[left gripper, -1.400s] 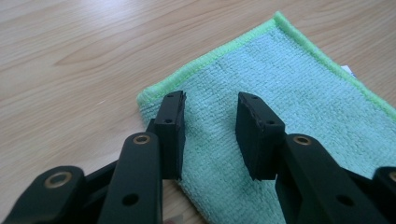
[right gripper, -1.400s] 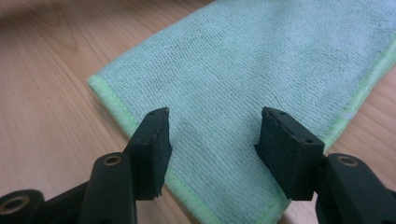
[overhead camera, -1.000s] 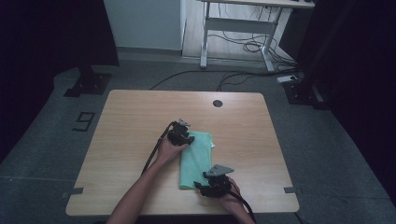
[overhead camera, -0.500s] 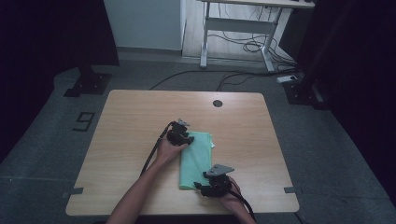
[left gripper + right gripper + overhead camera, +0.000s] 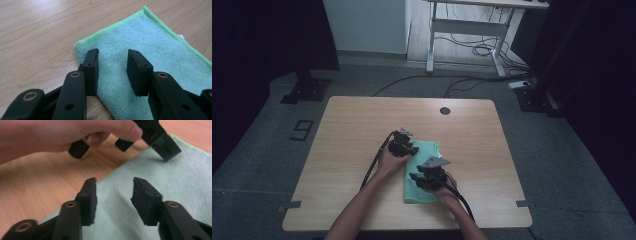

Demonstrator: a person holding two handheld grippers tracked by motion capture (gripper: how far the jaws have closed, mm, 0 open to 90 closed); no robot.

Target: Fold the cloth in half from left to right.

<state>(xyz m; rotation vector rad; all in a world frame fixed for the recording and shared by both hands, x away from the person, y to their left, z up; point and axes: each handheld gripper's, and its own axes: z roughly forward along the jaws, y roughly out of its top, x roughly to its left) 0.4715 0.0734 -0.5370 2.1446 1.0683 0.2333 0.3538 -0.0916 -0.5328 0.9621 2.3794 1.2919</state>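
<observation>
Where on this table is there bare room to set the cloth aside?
The table's far half, between the cloth and the round cable hole, is bare wood. So are the left strip and the right strip beside the cloth. The near middle is crowded: left claw and right claw hover open over the cloth.

A lab: bare wooden table (image 5: 362,130), floor cables (image 5: 472,50), stand bases (image 5: 307,90).

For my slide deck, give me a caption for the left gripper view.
Open left gripper poised over a corner of the green cloth on the wooden table.
</observation>
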